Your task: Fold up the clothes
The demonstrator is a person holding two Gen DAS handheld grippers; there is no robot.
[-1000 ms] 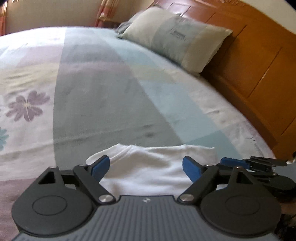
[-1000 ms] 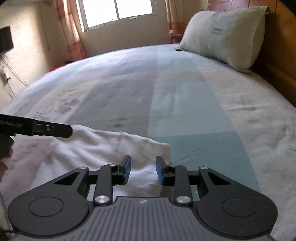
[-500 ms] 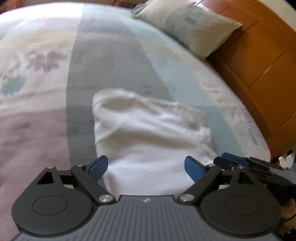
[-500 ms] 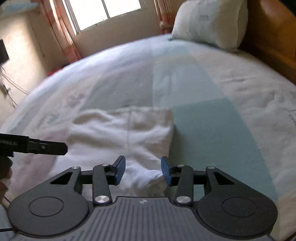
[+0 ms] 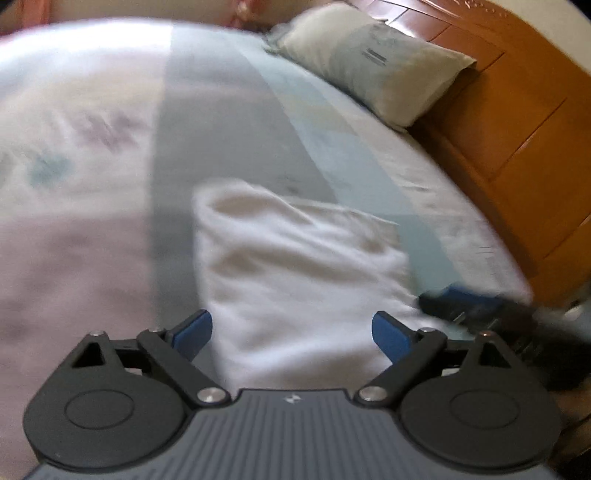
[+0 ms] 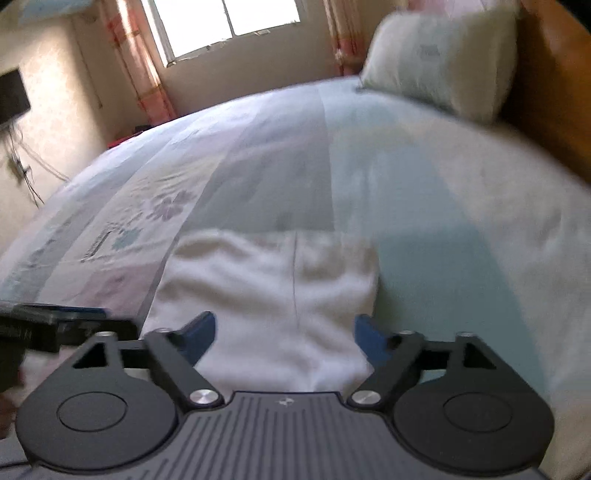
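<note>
A pillow (image 5: 373, 66) lies at one o'clock against the wooden headboard (image 5: 524, 122). The white garment (image 5: 295, 266), folded and rumpled, lies on the bedspread (image 6: 424, 192) at twelve o'clock, beyond the left gripper (image 5: 291, 330) and right gripper (image 6: 284, 334), both spread wide and empty.

White garment (image 5: 295, 273), folded into a rumpled rectangle, flat on bedspread (image 5: 92, 258)

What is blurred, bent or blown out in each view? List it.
Left wrist view: motion blur smears the garment, the bedspread and the right gripper; fisheye bows the headboard. Right wrist view: the window is blown out, the pillow is soft, and the bed edge curves.
</note>
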